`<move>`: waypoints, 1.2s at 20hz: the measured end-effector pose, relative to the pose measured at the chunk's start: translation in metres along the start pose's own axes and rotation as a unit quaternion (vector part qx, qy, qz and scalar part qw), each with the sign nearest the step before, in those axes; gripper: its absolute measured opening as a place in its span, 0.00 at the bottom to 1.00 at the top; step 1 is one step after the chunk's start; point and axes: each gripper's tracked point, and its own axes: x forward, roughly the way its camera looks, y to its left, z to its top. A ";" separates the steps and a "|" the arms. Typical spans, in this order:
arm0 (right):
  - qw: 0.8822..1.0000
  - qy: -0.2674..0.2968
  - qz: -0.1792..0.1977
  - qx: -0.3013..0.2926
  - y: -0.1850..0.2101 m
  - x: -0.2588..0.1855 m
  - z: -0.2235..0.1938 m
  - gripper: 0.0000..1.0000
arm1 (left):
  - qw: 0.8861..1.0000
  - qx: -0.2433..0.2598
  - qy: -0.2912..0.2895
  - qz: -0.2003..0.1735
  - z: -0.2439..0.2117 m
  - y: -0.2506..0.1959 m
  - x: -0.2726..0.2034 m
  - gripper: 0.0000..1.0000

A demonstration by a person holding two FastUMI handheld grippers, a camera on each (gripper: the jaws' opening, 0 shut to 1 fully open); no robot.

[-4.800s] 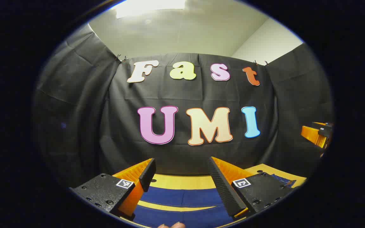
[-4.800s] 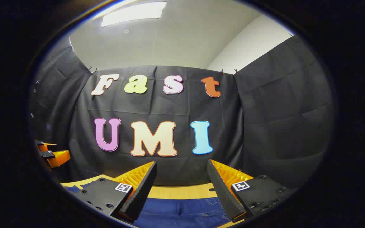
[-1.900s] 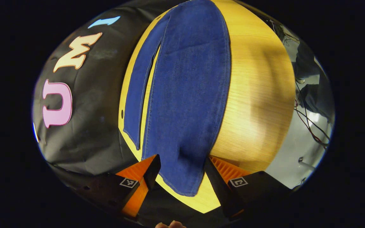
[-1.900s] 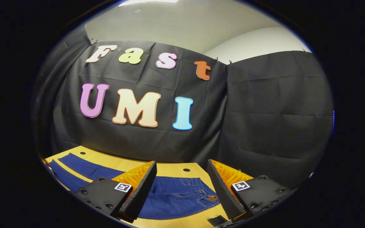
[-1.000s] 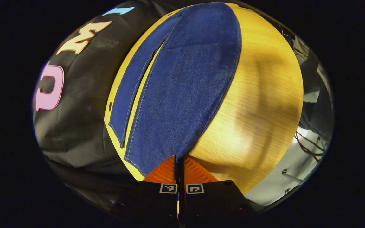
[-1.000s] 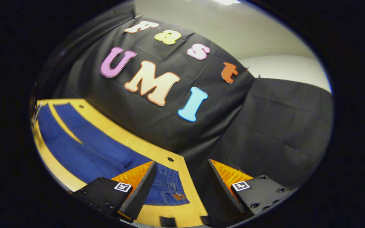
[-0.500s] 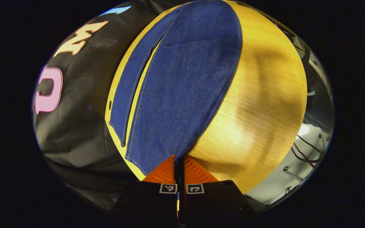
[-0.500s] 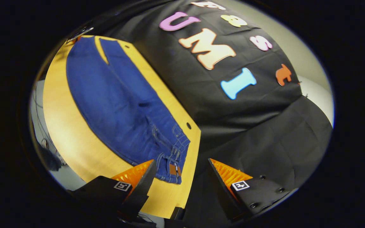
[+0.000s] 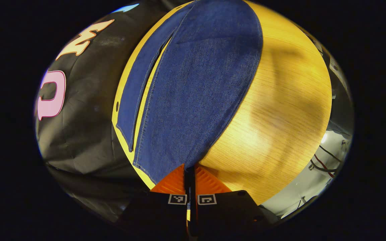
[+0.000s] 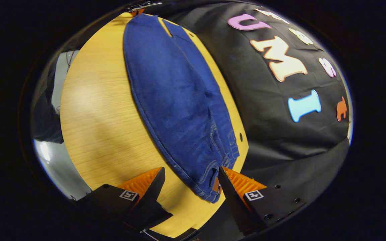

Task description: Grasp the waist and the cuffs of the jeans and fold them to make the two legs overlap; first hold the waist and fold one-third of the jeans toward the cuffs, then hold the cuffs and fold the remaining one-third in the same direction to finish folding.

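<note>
Pinching the near corner of one cuff (image 9: 166,167), your left gripper (image 9: 189,170) has its two fingers pressed together on the denim. The jeans (image 9: 193,83) lie flat on the wooden table (image 9: 280,110), both legs stretching away from that gripper toward the waist. In the right gripper view, your right gripper (image 10: 189,177) is spread wide over the waist (image 10: 213,180), the waistband corner between its fingers and just beside the right finger; contact cannot be told. Black cloth (image 10: 280,134) hangs behind the table.

You work in recording booth: black cloth wall (image 9: 79,134), light wooden table (image 9: 280,110), loose cables (image 9: 323,160) on floor.
</note>
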 end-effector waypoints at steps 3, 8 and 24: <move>1.000 0.000 0.005 -0.014 -0.002 0.016 -0.002 0.95 | 1.000 -0.002 0.006 0.001 0.001 0.000 0.000 0.00; 0.999 0.005 0.043 0.002 -0.007 0.046 0.000 0.81 | 1.000 -0.008 0.017 0.003 -0.001 0.001 0.000 0.00; 0.989 -0.011 -0.067 0.130 -0.100 0.037 0.029 0.03 | 0.991 -0.127 0.033 0.034 0.011 0.044 -0.022 0.00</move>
